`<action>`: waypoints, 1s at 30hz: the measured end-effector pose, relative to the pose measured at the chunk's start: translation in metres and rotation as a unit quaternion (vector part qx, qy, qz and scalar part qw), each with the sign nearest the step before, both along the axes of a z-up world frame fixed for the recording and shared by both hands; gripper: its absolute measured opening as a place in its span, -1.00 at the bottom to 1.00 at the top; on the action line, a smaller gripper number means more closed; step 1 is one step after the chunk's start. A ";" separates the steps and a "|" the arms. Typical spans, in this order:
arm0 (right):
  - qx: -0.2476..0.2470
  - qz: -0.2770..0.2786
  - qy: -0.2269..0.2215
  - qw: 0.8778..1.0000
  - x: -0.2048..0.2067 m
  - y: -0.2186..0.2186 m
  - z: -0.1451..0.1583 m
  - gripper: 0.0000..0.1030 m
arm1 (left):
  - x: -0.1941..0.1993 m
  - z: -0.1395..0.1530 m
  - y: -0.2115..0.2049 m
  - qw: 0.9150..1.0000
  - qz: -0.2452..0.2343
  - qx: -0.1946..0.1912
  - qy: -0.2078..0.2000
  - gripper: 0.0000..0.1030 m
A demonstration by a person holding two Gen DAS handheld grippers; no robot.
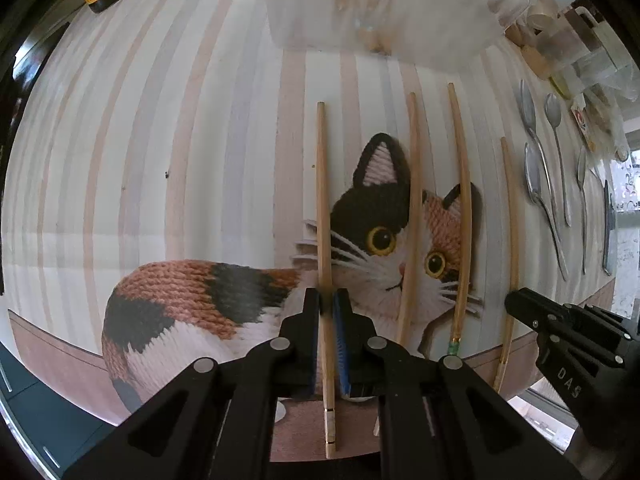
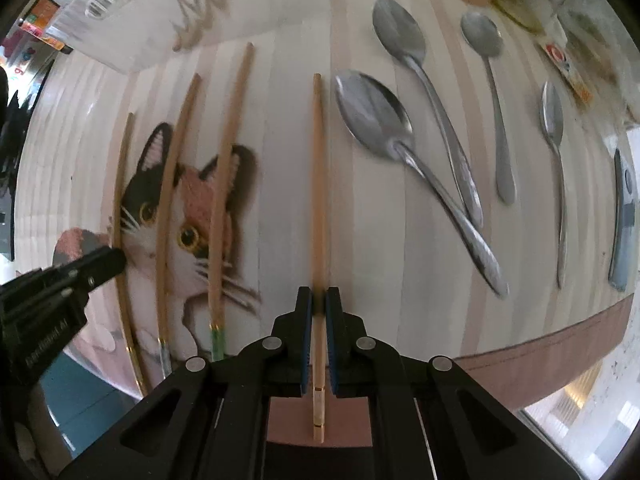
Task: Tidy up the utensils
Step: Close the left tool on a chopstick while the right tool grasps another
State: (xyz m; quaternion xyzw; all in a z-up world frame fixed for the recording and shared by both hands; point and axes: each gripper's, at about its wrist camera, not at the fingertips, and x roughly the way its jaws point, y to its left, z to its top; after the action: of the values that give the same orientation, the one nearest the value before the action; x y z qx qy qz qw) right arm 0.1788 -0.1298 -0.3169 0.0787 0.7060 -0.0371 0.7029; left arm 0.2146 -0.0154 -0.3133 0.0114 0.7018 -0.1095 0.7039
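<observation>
Left tool (image 1: 329, 304) pinches the leftmost chopstick (image 1: 323, 208) near its butt end; right tool (image 2: 319, 300) pinches the rightmost chopstick (image 2: 318, 184) likewise. Both sticks lie flat on the cat-print surface (image 1: 160, 160). Judged light, stiff, smooth — liable to pivot when gripped off-centre.

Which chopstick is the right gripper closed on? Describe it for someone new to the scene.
Start at the calico cat picture on the striped mat. Three wooden chopsticks cross it; the held pale wooden chopstick lies alone on bare stripes between the cat and the steel spoons, in the right gripper.
</observation>
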 end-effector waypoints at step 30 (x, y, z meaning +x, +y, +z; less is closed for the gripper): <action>-0.030 -0.004 -0.006 1.000 0.008 0.004 0.000 -0.86 | -0.011 0.000 -0.005 0.998 -0.046 0.032 -0.011 -0.92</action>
State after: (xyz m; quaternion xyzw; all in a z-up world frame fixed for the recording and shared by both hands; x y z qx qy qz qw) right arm 0.1868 -0.1257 -0.3166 0.0610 0.6999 -0.0608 0.7090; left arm 0.2036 -0.0208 -0.3132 0.0670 0.6959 -0.1193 0.7050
